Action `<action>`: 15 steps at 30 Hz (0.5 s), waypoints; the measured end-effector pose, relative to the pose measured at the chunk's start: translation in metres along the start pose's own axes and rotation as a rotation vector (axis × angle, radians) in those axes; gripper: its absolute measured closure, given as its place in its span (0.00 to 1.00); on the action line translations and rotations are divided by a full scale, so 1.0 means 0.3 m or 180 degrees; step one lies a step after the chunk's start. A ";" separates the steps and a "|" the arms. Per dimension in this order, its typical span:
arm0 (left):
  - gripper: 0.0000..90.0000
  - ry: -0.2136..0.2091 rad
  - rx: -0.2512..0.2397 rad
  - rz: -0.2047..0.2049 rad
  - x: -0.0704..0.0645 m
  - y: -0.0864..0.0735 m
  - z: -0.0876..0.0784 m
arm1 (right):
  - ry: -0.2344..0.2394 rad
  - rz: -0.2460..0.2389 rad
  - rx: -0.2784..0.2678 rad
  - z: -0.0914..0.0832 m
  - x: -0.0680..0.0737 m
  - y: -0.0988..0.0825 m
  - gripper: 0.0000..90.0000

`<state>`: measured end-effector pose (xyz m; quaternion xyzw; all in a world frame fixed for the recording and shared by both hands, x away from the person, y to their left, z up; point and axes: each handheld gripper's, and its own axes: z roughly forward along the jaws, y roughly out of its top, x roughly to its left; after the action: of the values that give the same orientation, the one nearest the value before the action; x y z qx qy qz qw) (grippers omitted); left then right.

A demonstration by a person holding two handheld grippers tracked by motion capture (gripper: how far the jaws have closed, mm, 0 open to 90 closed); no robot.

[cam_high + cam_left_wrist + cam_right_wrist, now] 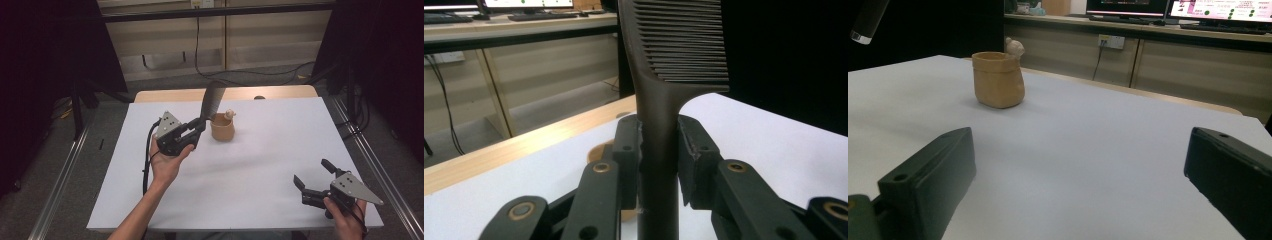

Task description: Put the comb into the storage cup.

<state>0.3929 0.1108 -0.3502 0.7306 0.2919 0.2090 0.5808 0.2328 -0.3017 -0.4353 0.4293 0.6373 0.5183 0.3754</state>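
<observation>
The handle of a black comb (659,150) is clamped between the fingers (626,150) of the left gripper (200,126), so the fingers are set narrow around it. The comb is dark and matte, with a thick round handle that widens into a flat head carrying a row of fine, closely spaced teeth along one edge. In the high view it is held nearly upright, tilted a little, above the white desk (260,165), with its head rising just beside a small tan pot (222,127). The pot is shaped like a soft sack, and a pale little figure is perched at its rim. The right gripper (312,181) is held well apart, near the desk's front corner, its fingers (933,175) spread wide with nothing between them.
</observation>
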 end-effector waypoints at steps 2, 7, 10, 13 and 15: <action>0.81 0.0042 -0.0029 0.0019 0.004 0.001 0.007 | -0.0013 -0.0004 0.0008 -0.001 0.000 0.000 0.00; 0.81 0.0064 -0.0071 -0.0033 0.026 0.003 0.029 | -0.0005 -0.0013 0.0020 0.001 0.000 -0.001 0.00; 0.81 0.0078 -0.0095 -0.0037 0.041 0.006 0.043 | -0.0005 -0.0007 0.0015 0.000 0.000 0.000 0.00; 0.81 0.0066 -0.0080 -0.0073 0.052 0.011 0.059 | -0.0006 -0.0006 0.0008 0.000 -0.001 0.000 0.00; 0.81 0.0062 -0.0075 -0.0078 0.054 0.017 0.068 | -0.0004 -0.0002 0.0010 0.000 -0.001 0.000 0.00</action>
<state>0.4190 0.1061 -0.3506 0.7180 0.3040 0.2124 0.5890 0.2329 -0.3020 -0.4353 0.4299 0.6380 0.5170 0.3753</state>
